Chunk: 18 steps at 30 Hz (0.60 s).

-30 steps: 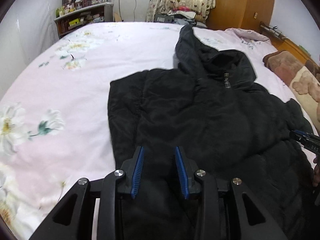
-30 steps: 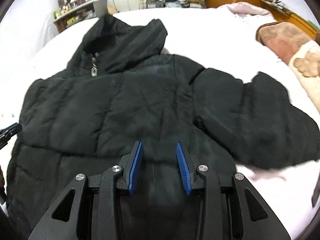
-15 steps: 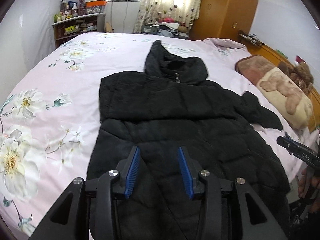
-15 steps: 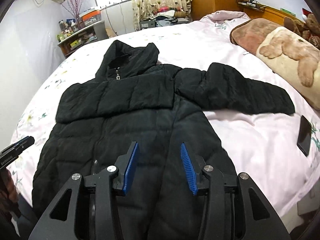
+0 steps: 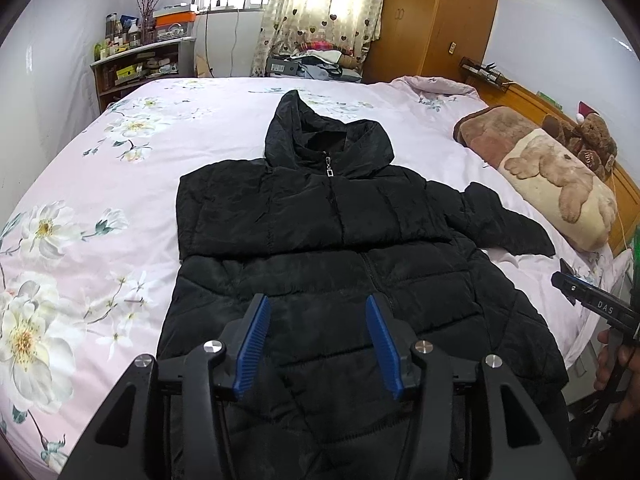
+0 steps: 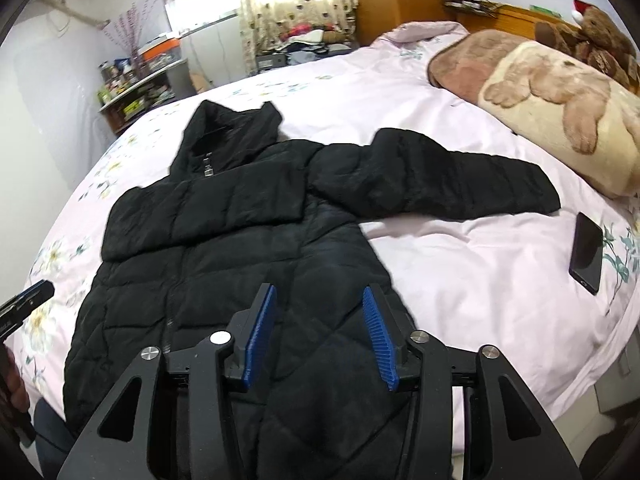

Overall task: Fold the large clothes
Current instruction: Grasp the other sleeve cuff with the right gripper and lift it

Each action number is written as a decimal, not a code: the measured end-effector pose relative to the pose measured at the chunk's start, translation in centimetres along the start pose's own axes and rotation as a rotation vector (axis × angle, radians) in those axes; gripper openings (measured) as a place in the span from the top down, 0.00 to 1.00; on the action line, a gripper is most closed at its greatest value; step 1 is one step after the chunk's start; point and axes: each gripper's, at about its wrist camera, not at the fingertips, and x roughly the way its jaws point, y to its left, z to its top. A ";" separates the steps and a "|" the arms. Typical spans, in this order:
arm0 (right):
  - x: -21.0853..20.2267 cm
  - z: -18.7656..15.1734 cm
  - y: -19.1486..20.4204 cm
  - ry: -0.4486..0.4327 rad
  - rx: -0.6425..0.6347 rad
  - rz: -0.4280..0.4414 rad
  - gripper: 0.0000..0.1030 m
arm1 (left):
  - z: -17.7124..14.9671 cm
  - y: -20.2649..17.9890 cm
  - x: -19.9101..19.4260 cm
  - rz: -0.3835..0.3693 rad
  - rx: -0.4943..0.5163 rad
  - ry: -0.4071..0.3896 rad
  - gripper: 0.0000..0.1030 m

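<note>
A black hooded puffer jacket [image 5: 328, 240] lies front up on the pink floral bed [image 5: 100, 200], hood pointing away. Its left sleeve is folded across the chest; the other sleeve [image 6: 440, 176] stretches out to the right. It also shows in the right wrist view [image 6: 224, 240]. My left gripper [image 5: 318, 340] is open and empty, above the jacket's lower hem. My right gripper [image 6: 318, 332] is open and empty, above the hem's right part. The right gripper's tip shows at the edge of the left wrist view [image 5: 592, 300].
A black phone [image 6: 587, 252] lies on the bed right of the jacket. A bear-print pillow [image 5: 560, 184] and teddy bears [image 5: 592, 140] lie along the right side. A shelf [image 5: 136, 64] and wardrobe [image 5: 432, 20] stand beyond the bed.
Both grippers have pulled back and up from the jacket, toward the foot of the bed. The whole jacket is now in view. Both stay open.
</note>
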 end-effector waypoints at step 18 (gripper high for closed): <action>12.1 5.6 -17.0 0.055 0.346 -0.171 0.45 | 7.1 -0.3 13.4 0.062 0.059 0.021 0.49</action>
